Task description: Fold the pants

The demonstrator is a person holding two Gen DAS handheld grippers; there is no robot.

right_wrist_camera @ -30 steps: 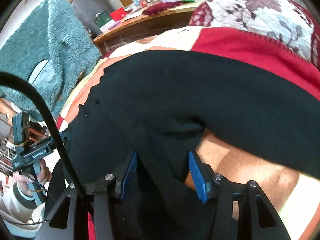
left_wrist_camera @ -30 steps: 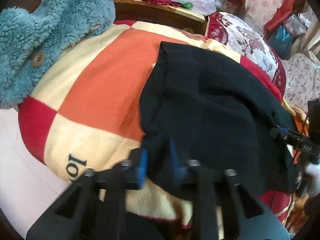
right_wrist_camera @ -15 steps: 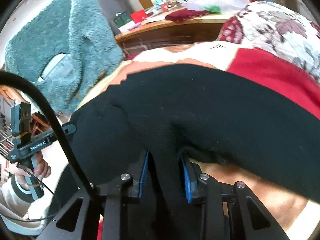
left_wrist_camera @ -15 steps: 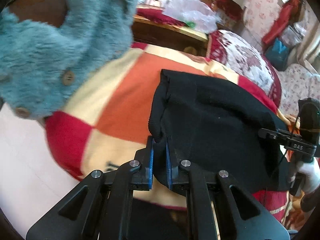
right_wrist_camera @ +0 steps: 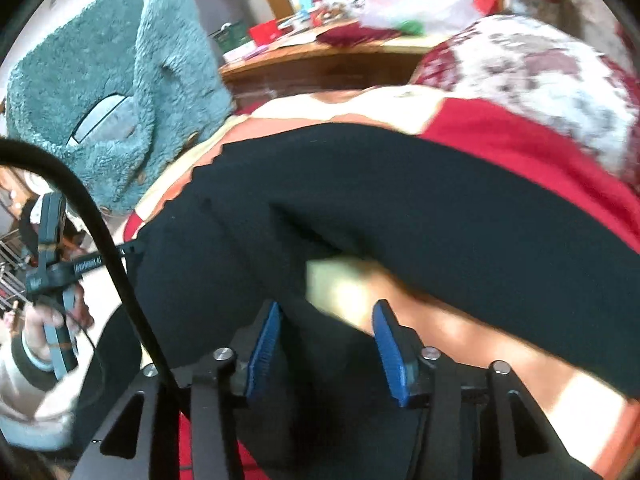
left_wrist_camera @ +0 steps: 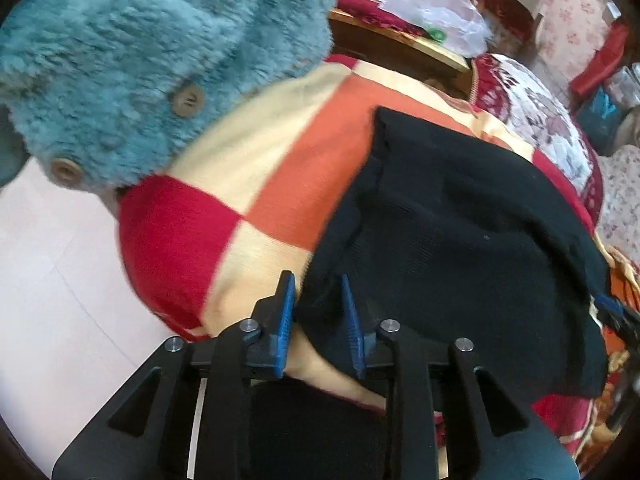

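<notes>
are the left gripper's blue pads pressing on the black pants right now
Apart. In the left wrist view the left gripper is opening; the black pants edge lies between its jaws with gaps beside both pads.

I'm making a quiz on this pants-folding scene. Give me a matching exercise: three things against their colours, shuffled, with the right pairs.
Things:
1. pants
2. fluffy coat
3. pads of the left tongs

Colours:
A. blue
B. black
C. teal

Pairs: 1-B, 2-C, 3-A
</notes>
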